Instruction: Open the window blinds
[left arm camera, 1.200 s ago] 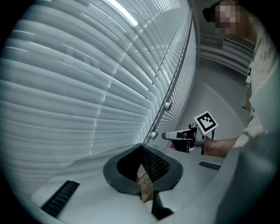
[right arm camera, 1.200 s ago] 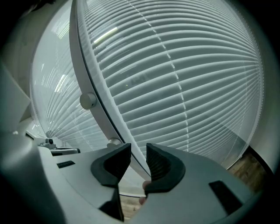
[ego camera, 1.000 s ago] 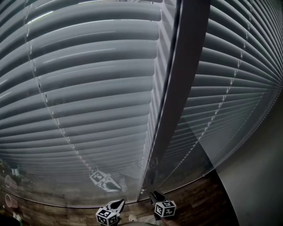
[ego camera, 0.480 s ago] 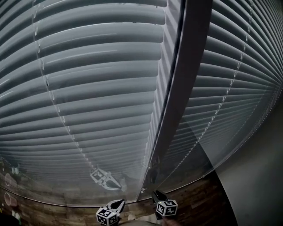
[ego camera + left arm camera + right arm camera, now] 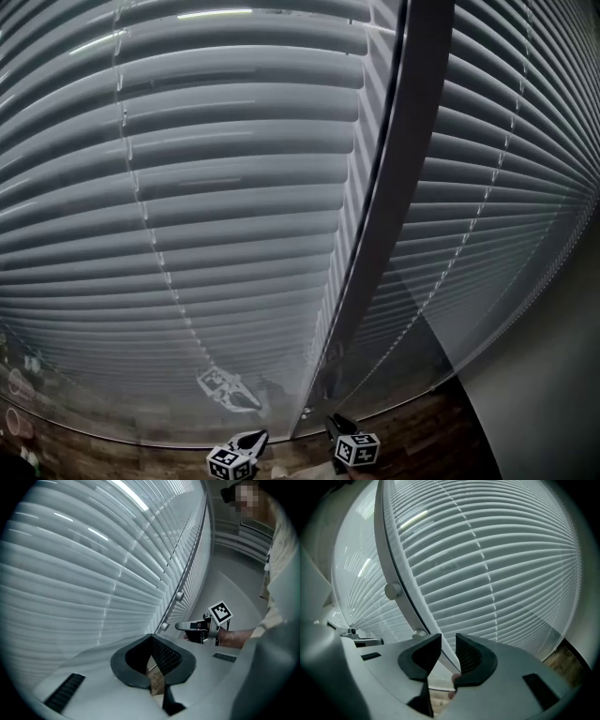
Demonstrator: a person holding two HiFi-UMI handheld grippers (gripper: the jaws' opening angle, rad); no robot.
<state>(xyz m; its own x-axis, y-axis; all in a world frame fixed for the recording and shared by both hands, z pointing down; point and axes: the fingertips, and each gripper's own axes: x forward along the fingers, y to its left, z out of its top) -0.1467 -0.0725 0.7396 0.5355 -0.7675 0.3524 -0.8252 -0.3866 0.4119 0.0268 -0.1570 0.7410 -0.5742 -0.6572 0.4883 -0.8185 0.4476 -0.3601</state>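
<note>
So, you're at the grasping stage. The blinds [image 5: 234,187] fill the head view from 9 o'clock round to 3, with every slat lying flat and shut. The dark frame post [image 5: 412,141] splits them, running from 1 o'clock down to 6. Both tools sit low at 6 o'clock.

Your right gripper [image 5: 448,644] has just been closing. Its jaws stand part-way apart with the pale control strip [image 5: 408,597] running down between them. That strip comes in from 11 o'clock in the right gripper view and carries two round knobs [image 5: 392,591] on its 9 o'clock side. Light shows beside the strip in the gap, so I judge the pads are not clamped on it.

Your left gripper [image 5: 151,639] is closed on nothing, tips together, on the 9 o'clock side of the post.

Nothing of the blinds has opened. Next, I'd say, you need to finish the squeeze on the strip, square and firm, then work it steadily. Whether sliding or twisting tilts the slats, I can't tell from here.
</note>
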